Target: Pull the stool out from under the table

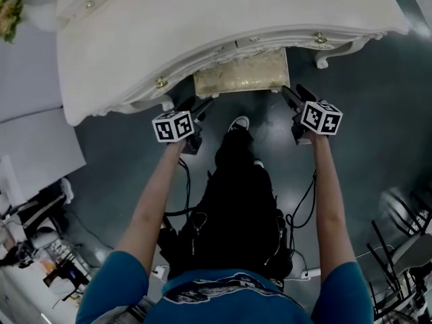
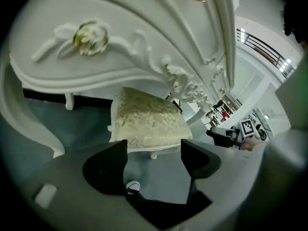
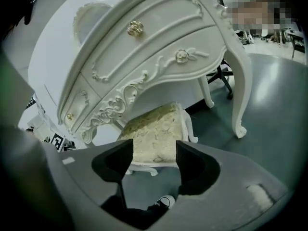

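Left gripper: jaws wide apart, empty, short of stool. Stool: gold cushion, tucked under white table, front edge showing between both grippers. Right gripper: jaws wide apart, empty, clear of stool.

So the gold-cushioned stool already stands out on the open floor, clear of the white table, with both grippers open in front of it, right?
Not quite. The head view shows the stool tucked under the white table, with only the front part of its cushion showing. The rest is right: the left gripper and the right gripper are both open in front of it.
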The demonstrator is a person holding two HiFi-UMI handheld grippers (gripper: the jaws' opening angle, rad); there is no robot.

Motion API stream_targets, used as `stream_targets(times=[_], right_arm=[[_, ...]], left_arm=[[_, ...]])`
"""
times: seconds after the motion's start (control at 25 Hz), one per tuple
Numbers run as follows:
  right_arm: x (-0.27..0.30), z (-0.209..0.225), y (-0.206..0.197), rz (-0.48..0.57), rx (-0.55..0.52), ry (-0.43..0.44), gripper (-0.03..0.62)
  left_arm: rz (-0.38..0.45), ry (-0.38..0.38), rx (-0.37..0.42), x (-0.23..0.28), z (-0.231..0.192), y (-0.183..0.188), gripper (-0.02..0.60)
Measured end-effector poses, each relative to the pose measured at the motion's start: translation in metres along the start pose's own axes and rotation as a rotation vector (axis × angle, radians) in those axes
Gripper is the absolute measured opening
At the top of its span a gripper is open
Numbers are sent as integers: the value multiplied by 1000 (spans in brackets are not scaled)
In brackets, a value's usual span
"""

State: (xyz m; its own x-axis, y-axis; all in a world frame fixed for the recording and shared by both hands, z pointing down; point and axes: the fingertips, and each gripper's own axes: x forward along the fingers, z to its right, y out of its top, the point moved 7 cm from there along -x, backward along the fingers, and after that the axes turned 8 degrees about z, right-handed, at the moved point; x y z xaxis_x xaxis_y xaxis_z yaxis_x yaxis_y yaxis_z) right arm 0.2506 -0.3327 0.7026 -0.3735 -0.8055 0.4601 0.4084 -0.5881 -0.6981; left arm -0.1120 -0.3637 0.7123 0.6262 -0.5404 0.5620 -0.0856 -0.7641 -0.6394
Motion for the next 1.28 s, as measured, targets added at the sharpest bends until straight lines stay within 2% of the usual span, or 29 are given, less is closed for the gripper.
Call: stream_targets(times=[0.16,0.36,0.56,0.88,1.12,1.28], right_arm=[[26,27,-8,-21,17,-14,320],[52,49,-18,-29,107,-29,377],[73,53,-26,-40,176,-12,393],[88,53,-29,-51,231,13,382],[78,55,-36,-49,241,29,358],[67,52,-48,-49,256,37,350]], left_arm=[[50,41,-82,27,-36,-6,389],[147,45,-185,52,-66,-2,439],[152,33,-250,73,-74,-7,463],[122,-63,-288,86,-78,-7,430],[183,-51,-281,77,-75,-16,399],[152,-60,-265,71,-75,-21,395]])
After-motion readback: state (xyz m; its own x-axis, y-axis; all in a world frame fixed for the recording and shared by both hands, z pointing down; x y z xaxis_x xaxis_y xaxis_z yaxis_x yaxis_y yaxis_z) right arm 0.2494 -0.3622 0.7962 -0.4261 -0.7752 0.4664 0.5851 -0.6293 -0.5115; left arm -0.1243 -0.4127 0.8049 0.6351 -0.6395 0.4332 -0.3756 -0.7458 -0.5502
